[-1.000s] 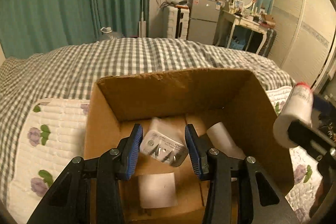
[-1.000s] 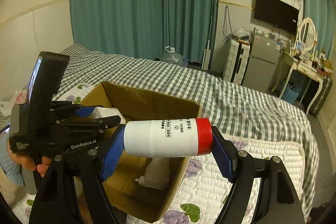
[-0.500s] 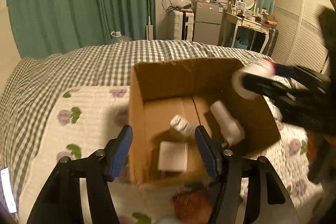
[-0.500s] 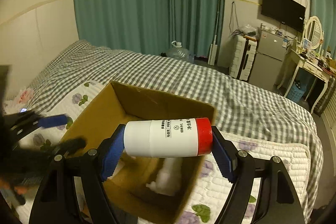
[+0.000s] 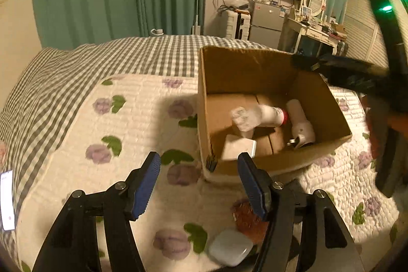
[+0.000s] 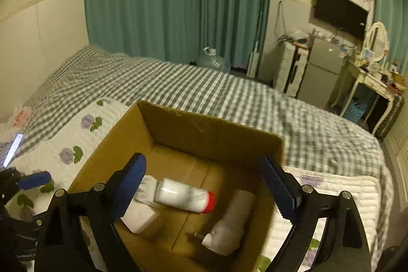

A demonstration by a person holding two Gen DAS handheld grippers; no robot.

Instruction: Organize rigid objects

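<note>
Left tongs (image 5: 199,185): open wide, nothing between the pads; hovering over the bed beside the box.
Loose items on bed: a white case (image 5: 230,250) and a brown fuzzy thing (image 5: 246,217) lie near the left tongs, outside the box.
Right tongs (image 6: 204,191): jaws opening, empty, poised above the box.
Bottle (image 6: 185,196): white with a red cap, blurred, on its side inside the box, clear of the pads.
Box (image 6: 211,131): cardboard, on the bed (image 6: 178,83); also holds a flat white block (image 6: 139,217) and a white tube (image 6: 229,226).
Risk: the bottle may roll or bounce against the other contents. The soft quilt could let the box tip if a wall is knocked.
</note>
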